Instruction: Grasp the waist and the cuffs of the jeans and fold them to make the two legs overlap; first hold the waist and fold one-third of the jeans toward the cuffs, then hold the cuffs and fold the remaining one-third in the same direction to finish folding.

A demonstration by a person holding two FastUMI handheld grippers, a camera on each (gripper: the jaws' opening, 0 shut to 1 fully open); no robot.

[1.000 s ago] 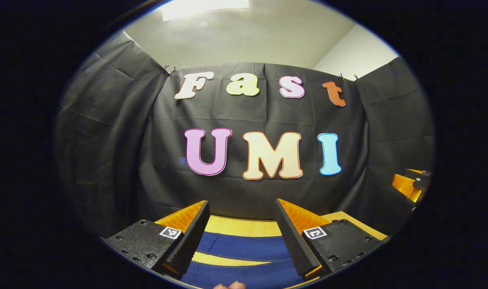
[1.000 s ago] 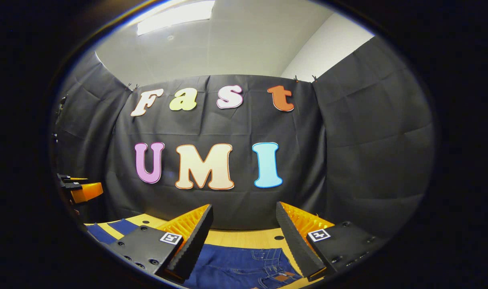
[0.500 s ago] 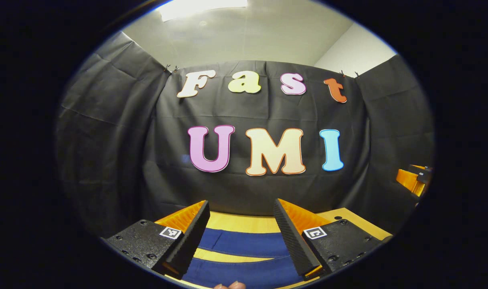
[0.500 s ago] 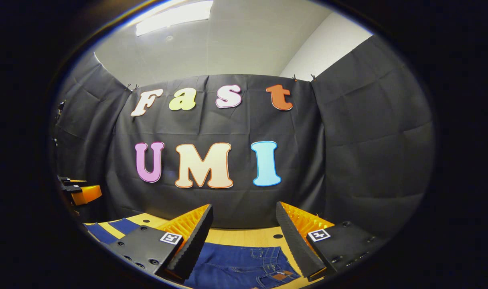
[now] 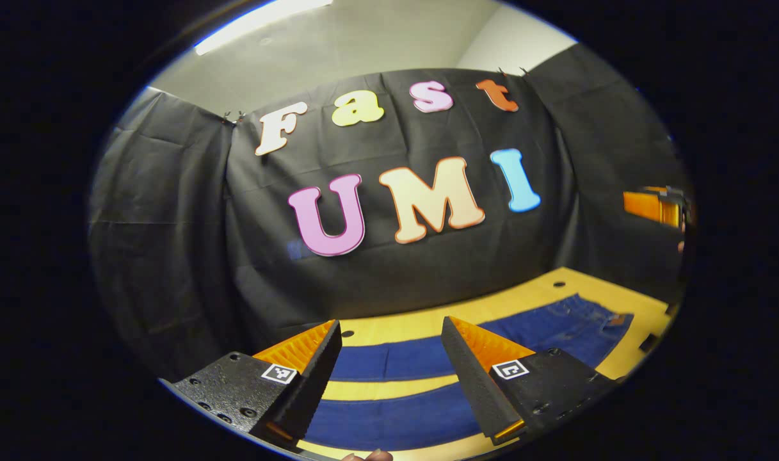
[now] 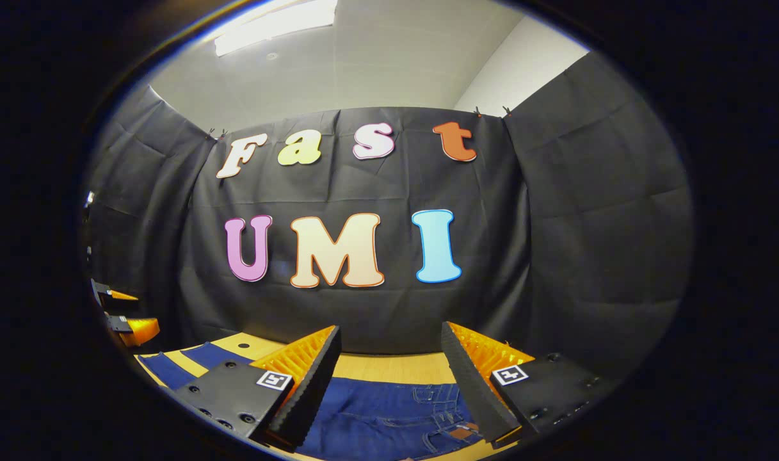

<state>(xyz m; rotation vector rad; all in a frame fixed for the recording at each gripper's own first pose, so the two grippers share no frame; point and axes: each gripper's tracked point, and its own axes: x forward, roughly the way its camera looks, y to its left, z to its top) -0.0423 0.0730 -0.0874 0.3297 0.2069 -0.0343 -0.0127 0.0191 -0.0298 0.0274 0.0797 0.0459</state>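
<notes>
The jeans (image 5: pixel 427 358) lie flat on the worktop (image 5: pixel 543 294), legs apart. Both the left tongs (image 5: pixel 391 333) and the right tongs (image 6: pixel 390 339) hover above them, jaws wide, holding nothing. Lower the right tongs onto the waist (image 6: pixel 440 416), the left onto a cuff; grip full denim thickness.

- Jeans (image 6: pixel 389 416): dark blue denim cloth, matt, with visible stitched seams and a small leather-like patch at the waist.
- Table (image 5: pixel 395 330): light wood-look top, smooth, faintly sheened.
- Booth wall (image 6: pixel 594 211): black cloth, matt, creased.
- Left gripper (image 5: pixel 392 342): fingers of hard plastic, ribbed on the inner faces; bodies grainy and matt.
- Right gripper (image 6: pixel 389 349): same ribbed plastic fingers and rough matt bodies.
- Ceiling (image 6: pixel 376 57): smooth, pale, matt.
</notes>
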